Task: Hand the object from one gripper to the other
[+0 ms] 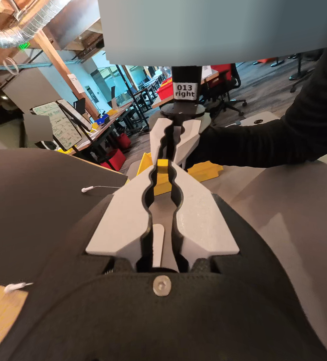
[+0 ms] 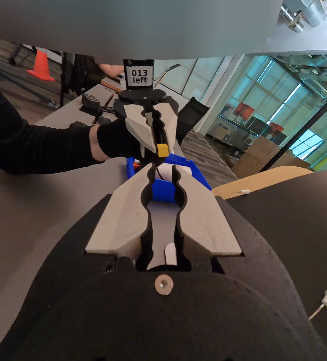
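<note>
At frame center, my left tongs (image 1: pixel 162 166) pinch the small yellow block (image 1: pixel 162 165), its lower part hidden between the tips. My right tongs (image 2: pixel 161 170), spread and empty, face it just below; my gloved left hand (image 2: pixel 117 141) reaches in from the left edge.

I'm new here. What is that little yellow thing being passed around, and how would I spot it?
Find the grey table where two hand-held grippers face each other. The left gripper, held in a black-gloved hand, pinches a small yellow block at its fingertips, above a blue bin. Unlike the big yellow bin behind it, it is a tiny cube held in the air; the right gripper is open and empty.
</note>
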A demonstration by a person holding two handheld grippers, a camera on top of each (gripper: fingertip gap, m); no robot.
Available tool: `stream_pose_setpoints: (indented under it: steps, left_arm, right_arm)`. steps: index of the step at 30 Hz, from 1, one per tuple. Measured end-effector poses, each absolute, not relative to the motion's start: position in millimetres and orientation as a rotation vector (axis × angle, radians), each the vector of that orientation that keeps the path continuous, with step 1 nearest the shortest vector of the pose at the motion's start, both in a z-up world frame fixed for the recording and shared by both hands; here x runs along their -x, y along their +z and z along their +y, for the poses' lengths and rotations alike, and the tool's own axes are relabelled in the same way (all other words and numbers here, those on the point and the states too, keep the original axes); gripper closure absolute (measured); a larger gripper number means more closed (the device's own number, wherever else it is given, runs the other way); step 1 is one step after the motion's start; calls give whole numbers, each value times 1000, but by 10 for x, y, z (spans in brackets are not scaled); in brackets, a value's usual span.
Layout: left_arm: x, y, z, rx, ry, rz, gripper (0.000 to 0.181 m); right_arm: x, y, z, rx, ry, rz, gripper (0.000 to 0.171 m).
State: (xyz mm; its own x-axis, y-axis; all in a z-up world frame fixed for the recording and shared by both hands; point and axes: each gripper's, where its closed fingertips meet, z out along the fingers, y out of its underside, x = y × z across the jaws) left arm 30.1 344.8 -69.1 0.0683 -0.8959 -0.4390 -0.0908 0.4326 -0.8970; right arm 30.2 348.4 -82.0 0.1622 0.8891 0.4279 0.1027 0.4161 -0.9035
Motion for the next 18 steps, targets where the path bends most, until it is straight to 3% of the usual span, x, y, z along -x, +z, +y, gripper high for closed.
stream_pose_setpoints:
  steps: [18]
  left_arm:
    - [-356,-766,3354,943,-879,1426,173]
  right_arm:
    - [-243,-815,3359,969,783,-1326,164]
